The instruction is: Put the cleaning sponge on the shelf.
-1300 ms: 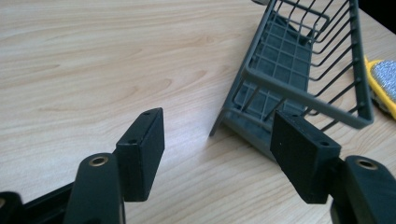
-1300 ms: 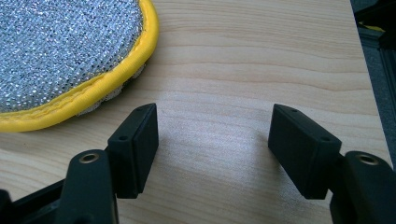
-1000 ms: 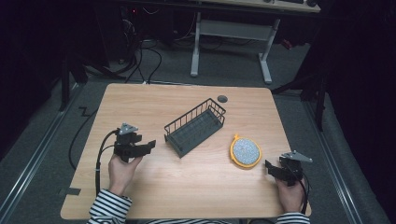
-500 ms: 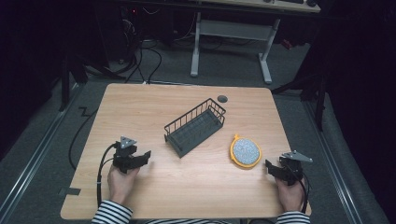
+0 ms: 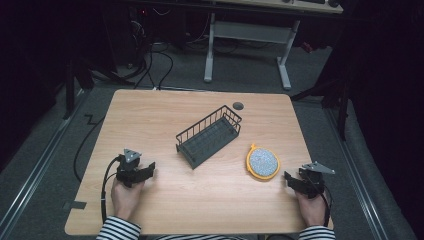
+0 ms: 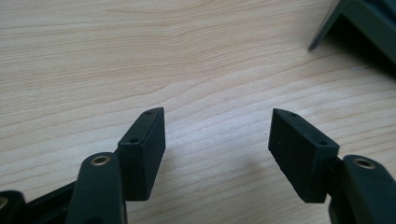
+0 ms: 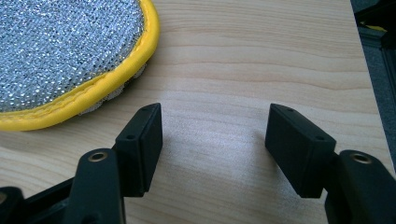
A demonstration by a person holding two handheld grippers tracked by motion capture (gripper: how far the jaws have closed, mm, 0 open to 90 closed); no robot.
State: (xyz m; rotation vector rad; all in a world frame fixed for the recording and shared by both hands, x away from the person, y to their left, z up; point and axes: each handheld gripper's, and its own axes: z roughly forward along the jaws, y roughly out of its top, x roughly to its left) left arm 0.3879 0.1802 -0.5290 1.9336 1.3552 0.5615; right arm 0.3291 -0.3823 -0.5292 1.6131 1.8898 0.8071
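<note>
The round scouring pad (image 5: 263, 162), silver mesh with a yellow rim, lies flat on the wooden table (image 5: 165, 115), on the right half, just right of the black wire basket (image 5: 209, 136). In my right gripper view the pad (image 7: 60, 51) fills the upper left, its yellow edge just ahead of and to the left of my near jaw, not touching it.

My right gripper (image 5: 291, 179) rests low over the table near the right edge, close beside the pad and pointing toward it. Its jaws stand wide apart; they have just been closing a little, with only bare wood between them (image 7: 212, 135). My right hand (image 5: 311, 207) holds it from behind, the cable trailing back by the wrist.

The basket sits near the middle of the table, set at a slant, its far end toward a small round grommet (image 5: 238, 106) in the tabletop. A dark corner of the basket (image 6: 359, 23) shows at the top right of my left gripper view.

My left gripper (image 5: 148, 169) sits low on the left side of the table, well apart from the pad, pointing toward the basket. Its jaws are spread wide with nothing between them (image 6: 215, 140). My left hand (image 5: 125, 196) grips it, in a striped sleeve (image 5: 117, 231).
</note>
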